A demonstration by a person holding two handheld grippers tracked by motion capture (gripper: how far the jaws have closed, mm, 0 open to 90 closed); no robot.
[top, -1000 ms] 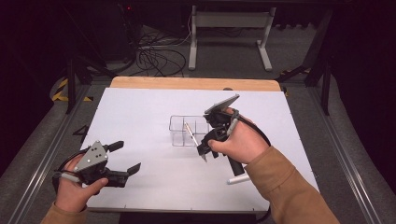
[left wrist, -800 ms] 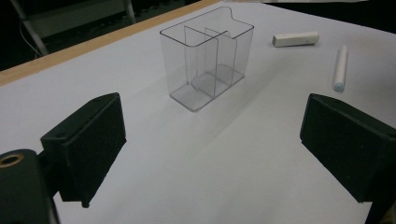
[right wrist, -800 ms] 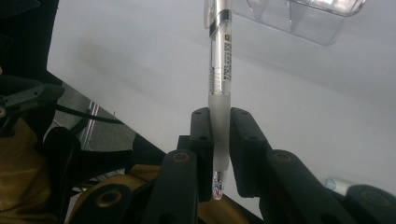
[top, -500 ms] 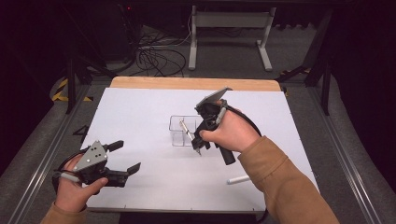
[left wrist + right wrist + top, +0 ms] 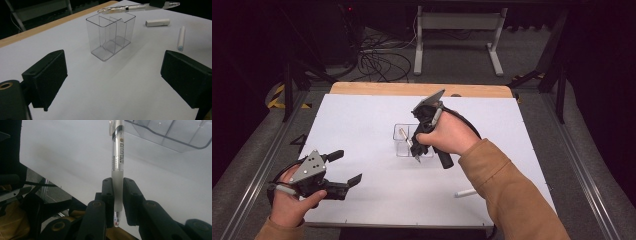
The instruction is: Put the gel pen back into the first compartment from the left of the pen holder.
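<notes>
A clear plastic box [image 5: 401,149] with upright dividers stands at the middle of the white table [image 5: 362,120]. My right gripper [image 5: 414,145] hovers over the box, shut on a clear pen [image 5: 404,136]. In the right gripper view the pen [image 5: 117,157] is pinched between the pads at its frosted grip, and the right gripper [image 5: 118,187] points at the box rim [image 5: 172,135]. My left gripper [image 5: 346,167] rests open and empty at the near left. In its own view the left gripper [image 5: 113,75] faces the box [image 5: 110,35], with the pen [image 5: 120,9] lying level above it.
A white stick [image 5: 467,192] lies on the table at the near right. The left gripper view has two white sticks beyond the box, one short [image 5: 158,22] and one longer [image 5: 181,38]. A wooden strip [image 5: 412,89] edges the far side; cables lie on the floor behind.
My right hand has carried the pen leftward, from beside the box to over it. The left gripper has stayed put.
</notes>
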